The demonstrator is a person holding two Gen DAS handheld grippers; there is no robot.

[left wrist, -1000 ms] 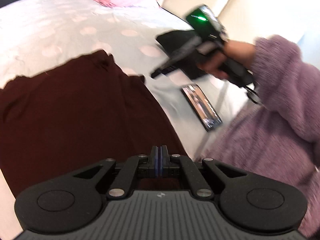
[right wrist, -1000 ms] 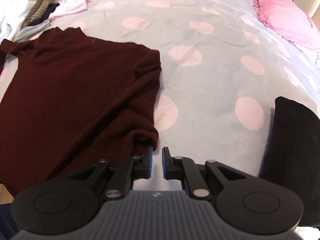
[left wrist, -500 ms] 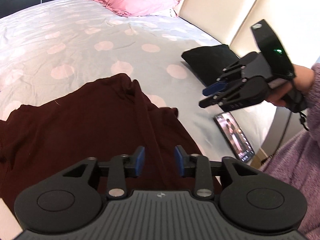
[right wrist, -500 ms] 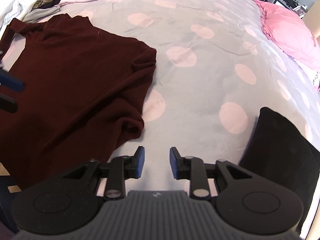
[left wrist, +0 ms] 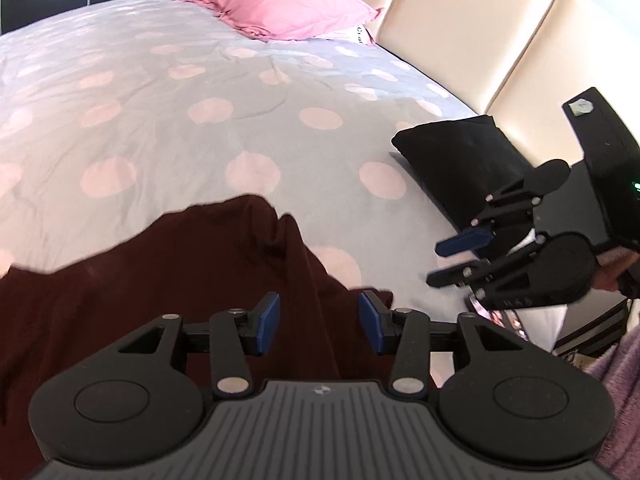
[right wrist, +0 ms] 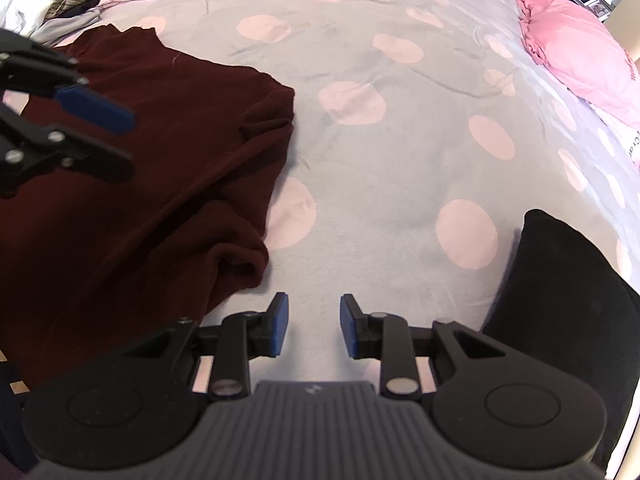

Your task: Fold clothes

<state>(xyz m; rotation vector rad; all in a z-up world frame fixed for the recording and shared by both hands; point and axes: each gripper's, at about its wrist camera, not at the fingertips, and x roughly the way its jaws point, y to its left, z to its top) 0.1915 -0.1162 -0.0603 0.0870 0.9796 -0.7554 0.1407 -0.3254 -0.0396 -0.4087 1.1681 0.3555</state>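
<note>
Both claws are being held spread open and empty: the left claw above the near part of the maroon garment, the right claw above bare bedspread just beside its rumpled edge. The garment is lying spread on the bed's near side, with a black cushion nearby and a pink pillow being seen farthest off.

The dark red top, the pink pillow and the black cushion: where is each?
dark red top [right wrist: 132, 184], right wrist view, flat middle of the cloth.
pink pillow [left wrist: 288, 2], left wrist view, its centre.
black cushion [left wrist: 460, 160], left wrist view, its top face.
</note>
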